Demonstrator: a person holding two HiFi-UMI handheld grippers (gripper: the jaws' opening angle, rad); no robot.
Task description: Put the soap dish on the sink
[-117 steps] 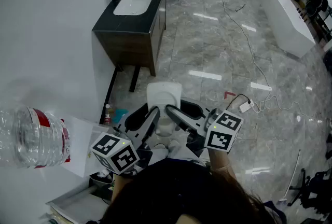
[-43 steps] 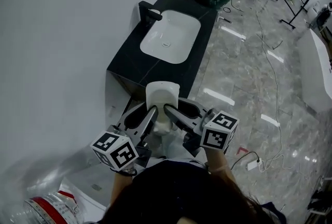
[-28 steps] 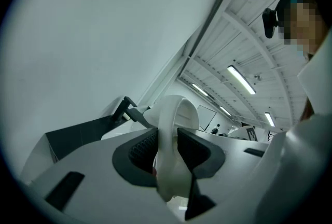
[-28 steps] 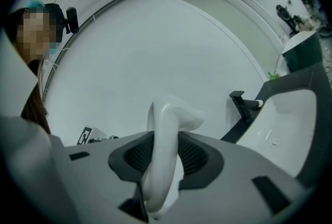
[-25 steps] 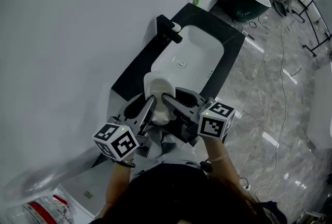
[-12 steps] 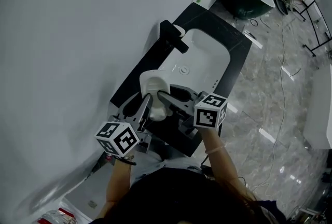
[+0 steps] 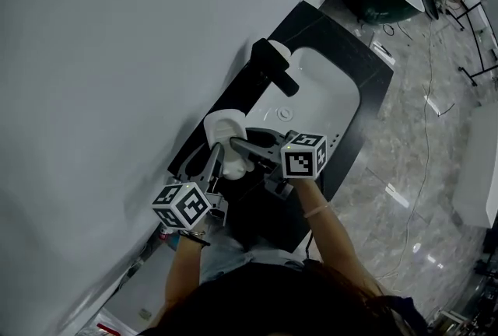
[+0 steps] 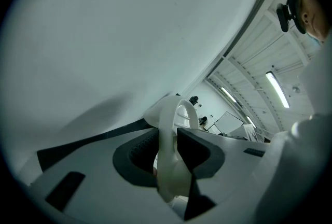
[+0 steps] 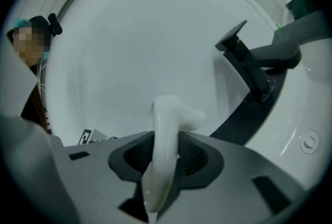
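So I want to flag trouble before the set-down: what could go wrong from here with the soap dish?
1. The left gripper and right gripper each pinch only a thin edge of the soap dish; uneven motion, or one letting go first, might twist it loose.
2. The black faucet stands close beyond the dish, which could knock against it.
3. The basin lies right beside; set partly over its rim, the dish may slide in.

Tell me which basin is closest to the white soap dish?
The white basin set in the black counter, by the black tap. The dark green one stands farther off, on the floor.
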